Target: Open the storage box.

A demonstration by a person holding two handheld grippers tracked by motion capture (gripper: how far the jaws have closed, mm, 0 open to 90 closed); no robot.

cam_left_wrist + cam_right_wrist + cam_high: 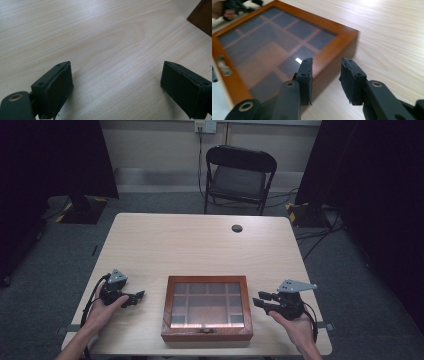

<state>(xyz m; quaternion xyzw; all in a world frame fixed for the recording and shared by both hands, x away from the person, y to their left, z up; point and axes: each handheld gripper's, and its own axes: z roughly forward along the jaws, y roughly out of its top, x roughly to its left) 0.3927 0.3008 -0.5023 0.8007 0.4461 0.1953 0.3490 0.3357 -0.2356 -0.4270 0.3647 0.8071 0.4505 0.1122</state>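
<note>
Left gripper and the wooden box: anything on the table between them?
Nothing. In the high view, bare tabletop separates the left gripper from the wooden box; the left gripper view shows plain wood grain up to the box's corner.

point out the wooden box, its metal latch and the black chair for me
Box (pixel 207 336), high view, on its front wooden wall.
Latch (pixel 223 65), right gripper view, on the metal clasp at the frame's edge.
Chair (pixel 238 181), high view, on the seat cushion.
</note>
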